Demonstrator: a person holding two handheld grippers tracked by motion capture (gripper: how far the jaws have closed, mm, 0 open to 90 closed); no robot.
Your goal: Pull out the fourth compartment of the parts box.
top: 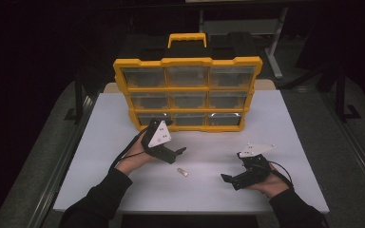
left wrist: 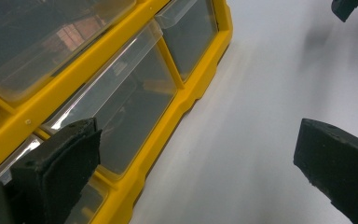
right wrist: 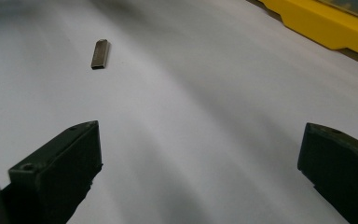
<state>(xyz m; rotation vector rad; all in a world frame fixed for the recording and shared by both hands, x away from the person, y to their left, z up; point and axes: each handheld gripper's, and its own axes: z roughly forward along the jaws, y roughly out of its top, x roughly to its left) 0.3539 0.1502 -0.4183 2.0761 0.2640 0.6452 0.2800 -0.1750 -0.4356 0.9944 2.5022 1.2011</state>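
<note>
Both jaws of the right gripper [right wrist: 200,172] are standing spread, the left gripper [left wrist: 191,177] likewise; the small metal piece [right wrist: 100,53] is lying flat, risking skidding away under a shallow pinch.

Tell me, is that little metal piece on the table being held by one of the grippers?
No, the little metal piece lies alone on the white table, between the open left gripper and the open right gripper.

We are finding the clear drawers [top: 187,76] of the yellow plastic organiser [top: 123,71] too dim to read their contents.
</note>
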